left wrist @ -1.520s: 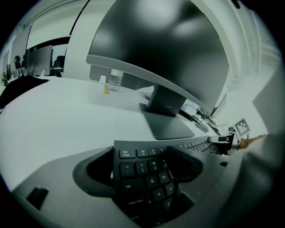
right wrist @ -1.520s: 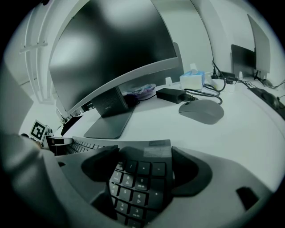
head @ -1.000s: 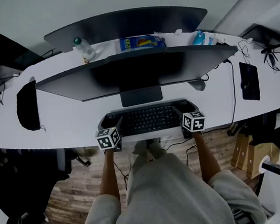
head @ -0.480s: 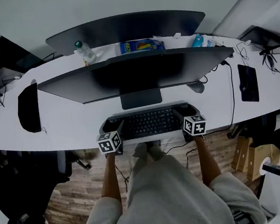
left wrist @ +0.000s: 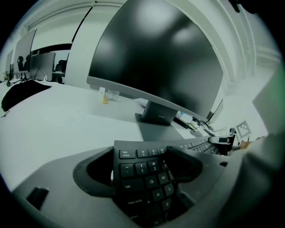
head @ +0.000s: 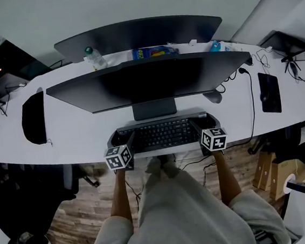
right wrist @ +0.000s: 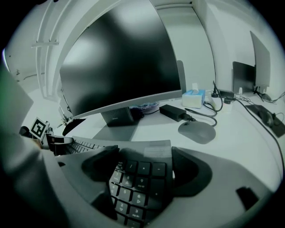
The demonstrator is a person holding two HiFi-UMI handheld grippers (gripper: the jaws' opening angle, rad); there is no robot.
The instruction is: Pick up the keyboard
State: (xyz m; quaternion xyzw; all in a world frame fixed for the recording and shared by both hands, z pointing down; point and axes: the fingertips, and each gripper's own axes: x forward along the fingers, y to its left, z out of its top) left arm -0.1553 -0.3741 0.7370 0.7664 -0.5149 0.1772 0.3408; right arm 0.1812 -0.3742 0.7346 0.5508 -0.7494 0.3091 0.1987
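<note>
A black keyboard is in front of the monitor stand, near the desk's front edge. My left gripper is shut on its left end, and the escape and number keys lie between the two jaws. My right gripper is shut on the right end, where the number pad fills the gap between its jaws. The keyboard spans from one gripper to the other and looks slightly raised off the white desk.
A wide dark monitor on a grey stand is just behind the keyboard. A grey mouse, a power brick and a tissue box lie to the right. Black pads sit at both desk ends.
Both grippers have risen a little, carrying the keyboard with them. Their hold on its two ends is the same.
</note>
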